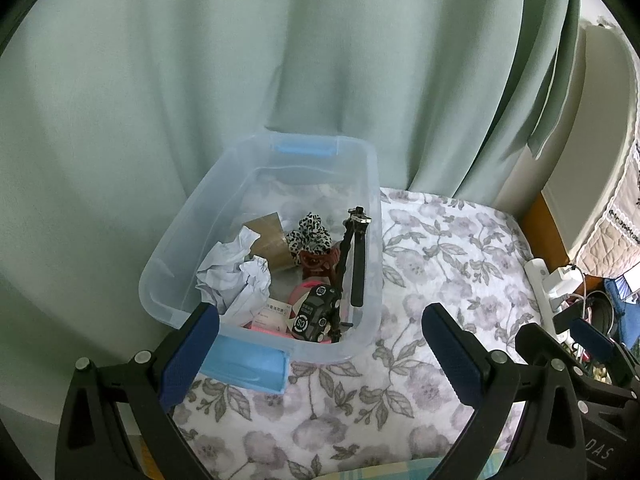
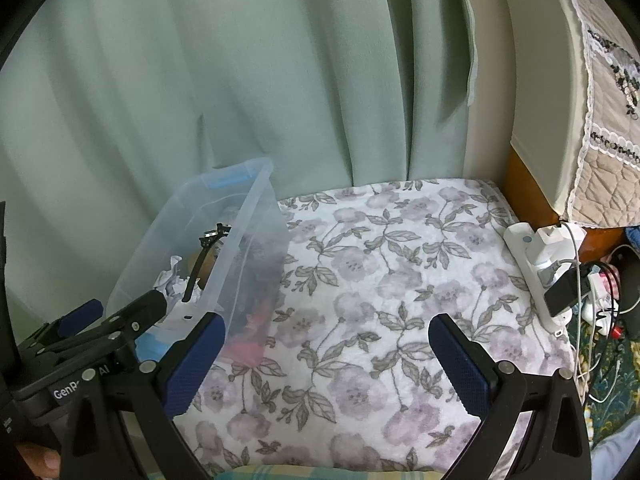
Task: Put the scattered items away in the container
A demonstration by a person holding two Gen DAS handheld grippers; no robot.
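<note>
Left claw: it is being held wide open, with nothing between its blue pads.
Right claw: it is being held wide open too, and nothing is being gripped.
Clear box: it is being seen just ahead of the left claw, and ahead-left of the right claw, on the flowered cover.
Inside the box: crumpled paper, a toy car, a spotted cloth and a black stick are lying together.
Power strip: it is lying far right of the right claw.

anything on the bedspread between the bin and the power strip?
Nothing: in the right wrist view, only bare floral bedspread lies between the clear bin and the white power strip.
</note>
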